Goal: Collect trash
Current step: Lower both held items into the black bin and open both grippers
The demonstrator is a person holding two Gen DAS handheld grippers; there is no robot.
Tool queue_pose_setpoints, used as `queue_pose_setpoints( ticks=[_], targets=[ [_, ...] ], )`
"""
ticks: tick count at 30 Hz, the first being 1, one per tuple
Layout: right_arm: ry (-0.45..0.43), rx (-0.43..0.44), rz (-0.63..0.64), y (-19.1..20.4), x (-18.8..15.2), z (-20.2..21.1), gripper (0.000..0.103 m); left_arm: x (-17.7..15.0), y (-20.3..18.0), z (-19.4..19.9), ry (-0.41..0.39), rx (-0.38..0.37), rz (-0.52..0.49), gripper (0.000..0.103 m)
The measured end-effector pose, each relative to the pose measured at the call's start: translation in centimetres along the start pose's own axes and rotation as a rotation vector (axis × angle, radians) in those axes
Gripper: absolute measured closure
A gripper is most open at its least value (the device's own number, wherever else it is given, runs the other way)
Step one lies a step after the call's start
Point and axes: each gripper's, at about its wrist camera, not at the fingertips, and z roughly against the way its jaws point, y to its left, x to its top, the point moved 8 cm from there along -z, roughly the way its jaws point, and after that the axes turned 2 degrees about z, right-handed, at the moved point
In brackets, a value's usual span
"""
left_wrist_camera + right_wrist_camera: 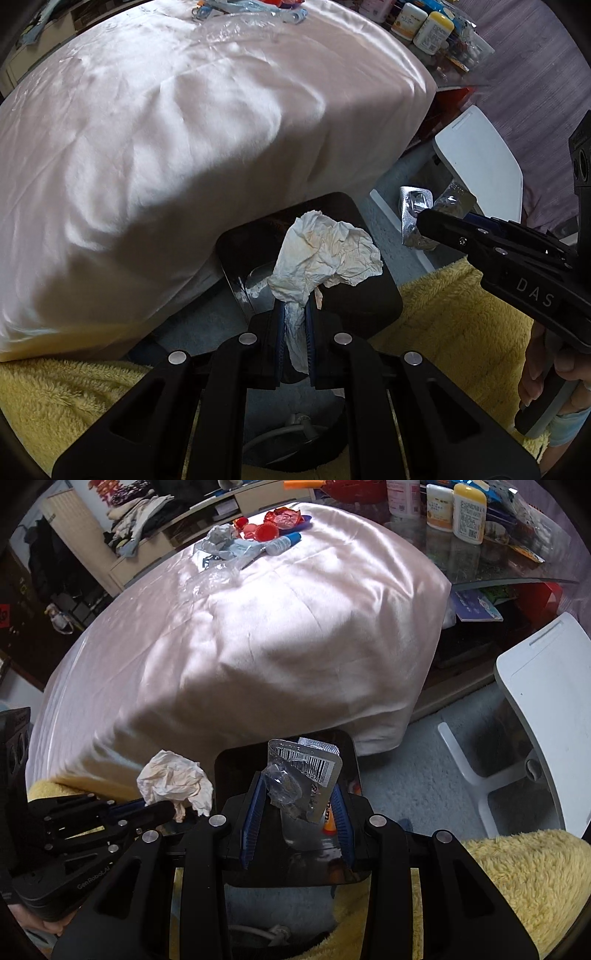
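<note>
With the left hand-held gripper [295, 314] clamped on a crumpled tissue [325, 251] and the right hand-held gripper [297, 805] clamped on a blister pack [306, 775], both over the black bin [369, 295], a badly aimed release could drop either onto the floor.

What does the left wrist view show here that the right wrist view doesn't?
Only the left wrist view: the left gripper end-on, jaws clamped on the crumpled tissue, and the hand holding the right gripper.

Only the right wrist view: the barcode on the blister pack in the right gripper, and the red wrappers on the tablecloth.

Both: tissue, pack, black bin, pink tablecloth, white chair.
</note>
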Motion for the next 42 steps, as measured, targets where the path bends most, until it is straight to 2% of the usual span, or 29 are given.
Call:
queue_pose_setpoints(
  ticks=[9, 11, 13, 14, 15, 17, 21, 23, 24, 30, 37, 42],
  targets=[
    [0.035, 0.014, -0.019, 0.0, -1.6, -1.0, 0.066, -0.7, -0.6, -1.8, 0.036, -0.005, -0.015, 0.091],
    [0.036, 0.018, -0.023, -0.1, -1.5, -1.0, 0.065, -0.6, -0.6, -1.8, 0.037, -0.01, -0.015, 0.077],
    [0.037, 0.02, -0.032, -0.1, -1.4, -1.1, 0.053, -0.5, -0.5, -1.6, 0.033, -0.011, -0.013, 0.064],
    [0.035, 0.02, -0.04, -0.2, -1.3, -1.1, 0.042, -0.4, -0.5, -1.5, 0.03, -0.01, -0.015, 0.062],
    [0.032, 0.019, -0.047, -0.3, -1.2, -1.1, 0.04, -0.5, -0.4, -1.4, 0.028, -0.008, -0.015, 0.061],
    [0.031, 0.014, -0.053, -0.4, -1.0, -1.1, 0.04, -0.3, -0.2, -1.2, 0.025, -0.008, -0.007, 0.053],
    [0.027, 0.004, -0.067, -1.1, -0.4, -0.9, 0.039, 0.3, 0.5, -0.3, 0.007, -0.009, 0.005, 0.046],
    [0.016, -0.003, -0.072, -1.4, 0.1, -0.4, 0.032, 0.5, 0.9, 0.6, -0.014, -0.004, 0.007, 0.04],
    [0.006, -0.009, -0.075, -1.6, 0.4, -0.1, 0.028, 0.8, 1.2, 1.1, -0.027, 0.003, 0.005, 0.039],
    [-0.052, -0.017, -0.088, -2.3, 2.9, 1.6, 0.021, 2.8, 2.3, 4.0, -0.101, 0.038, 0.006, 0.033],
    [-0.098, -0.015, -0.082, -2.4, 6.6, 2.5, 0.021, 5.7, 4.7, 6.0, -0.144, 0.065, 0.041, 0.032],
    [-0.118, -0.029, -0.068, -2.4, 9.7, 2.2, 0.021, 8.0, 5.9, 6.0, -0.152, 0.089, 0.065, 0.031]
  ],
)
